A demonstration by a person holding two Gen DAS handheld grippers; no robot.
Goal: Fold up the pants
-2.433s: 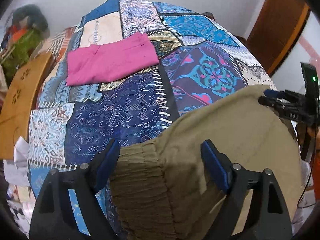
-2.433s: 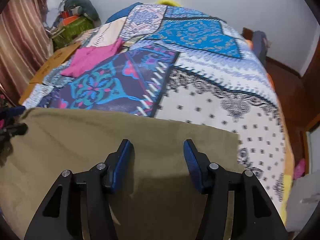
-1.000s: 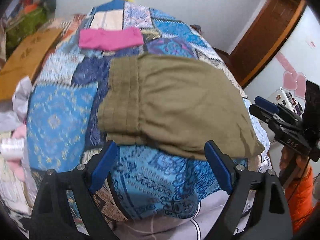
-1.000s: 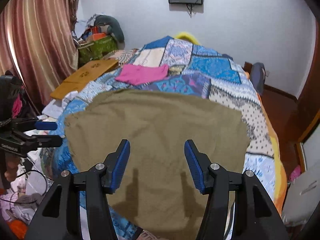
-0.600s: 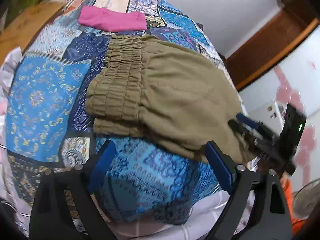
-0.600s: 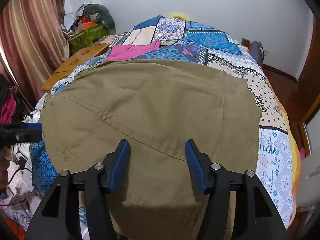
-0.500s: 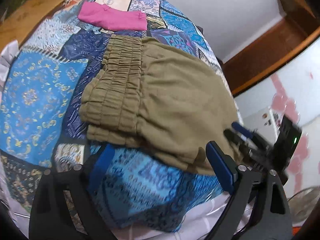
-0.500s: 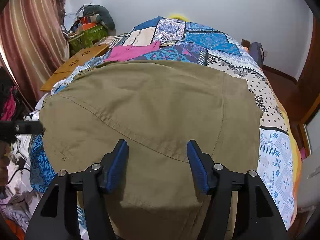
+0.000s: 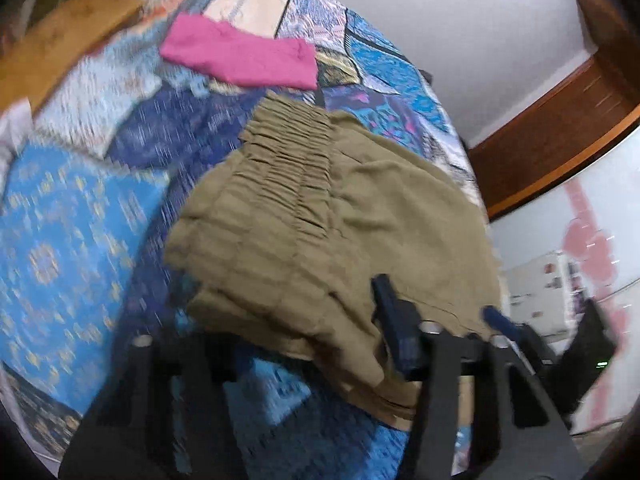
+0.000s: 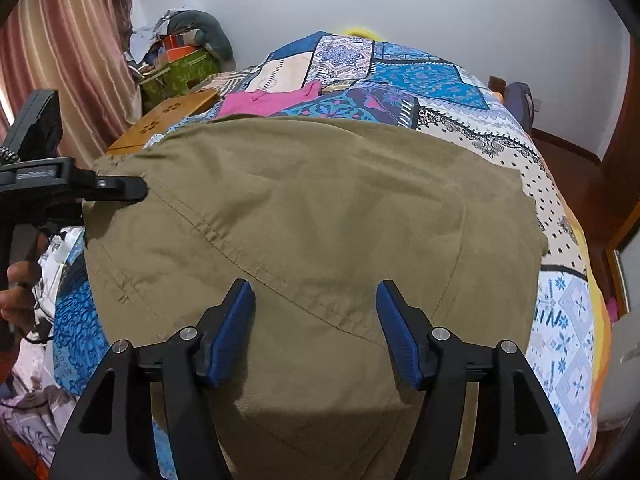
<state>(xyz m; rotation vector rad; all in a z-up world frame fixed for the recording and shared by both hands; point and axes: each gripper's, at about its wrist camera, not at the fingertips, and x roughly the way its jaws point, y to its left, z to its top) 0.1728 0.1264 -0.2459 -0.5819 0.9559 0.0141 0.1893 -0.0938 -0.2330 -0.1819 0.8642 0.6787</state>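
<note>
Olive-green pants (image 10: 312, 216) lie folded on a patchwork bed; in the left wrist view the pants (image 9: 328, 224) show their gathered waistband at the far end. My left gripper (image 9: 296, 344) is open at the pants' near edge, its left finger hidden under the cloth. It also shows in the right wrist view (image 10: 116, 190), touching the pants' left edge. My right gripper (image 10: 316, 332) is open and empty, its blue fingers hovering over the near part of the pants. It shows at the right in the left wrist view (image 9: 520, 332).
A folded pink garment (image 9: 240, 56) lies farther up the bed (image 10: 420, 76). A wooden board (image 10: 168, 120) and a cluttered pile (image 10: 180, 60) stand by the striped curtain on the left. A wooden door frame (image 9: 560, 128) is on the right.
My left gripper has moved forward and down to the near edge of the pants, with motion blur. My right gripper has stayed open over the pants.
</note>
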